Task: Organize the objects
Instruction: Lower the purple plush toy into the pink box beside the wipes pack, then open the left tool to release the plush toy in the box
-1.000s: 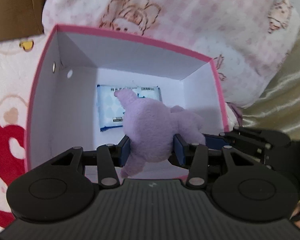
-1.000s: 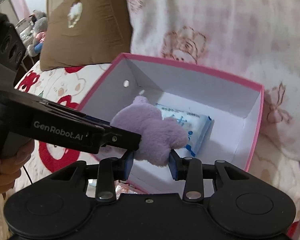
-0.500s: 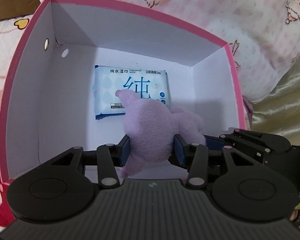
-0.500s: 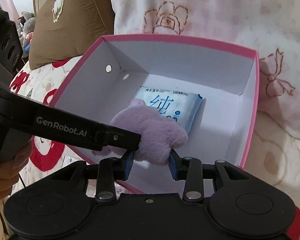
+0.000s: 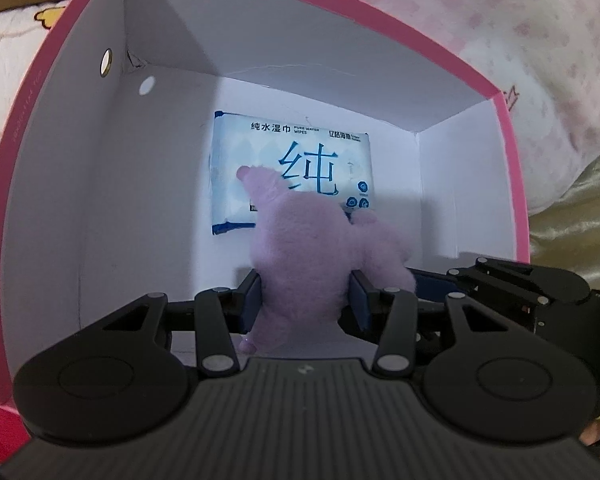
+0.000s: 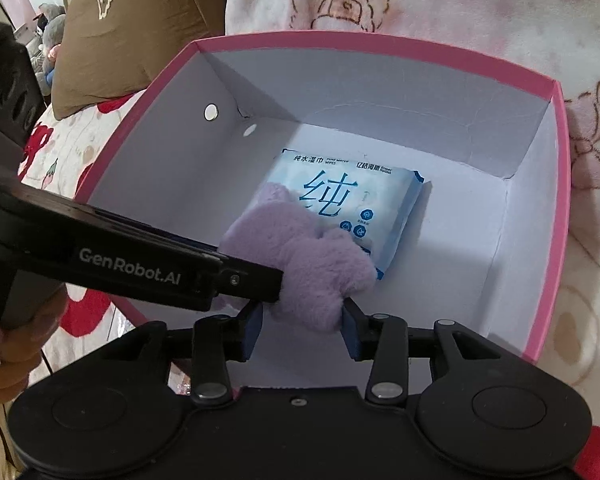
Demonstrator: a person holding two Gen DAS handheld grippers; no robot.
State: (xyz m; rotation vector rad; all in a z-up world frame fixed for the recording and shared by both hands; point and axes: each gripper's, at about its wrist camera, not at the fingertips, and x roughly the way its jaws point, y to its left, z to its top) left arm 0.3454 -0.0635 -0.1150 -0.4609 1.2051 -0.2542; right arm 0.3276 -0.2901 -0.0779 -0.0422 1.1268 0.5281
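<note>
Purple plush toy [image 5: 300,256] hangs inside pink box [image 5: 64,128], clamped by left gripper [image 5: 305,300]; right gripper [image 6: 302,322] has just been loosening around it. Risk: uneven release drops it crooked onto wet wipes pack [image 6: 364,196].

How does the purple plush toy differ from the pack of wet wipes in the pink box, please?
The purple plush toy is fuzzy, plain lilac and irregular in shape; the pack of wet wipes is smooth, rectangular and printed with blue characters. The toy is held up between both grippers' fingers, while the pack lies flat on the floor of the box, ungripped. The toy hangs partly in front of the pack. Both sit within the walls of the pink box.
</note>
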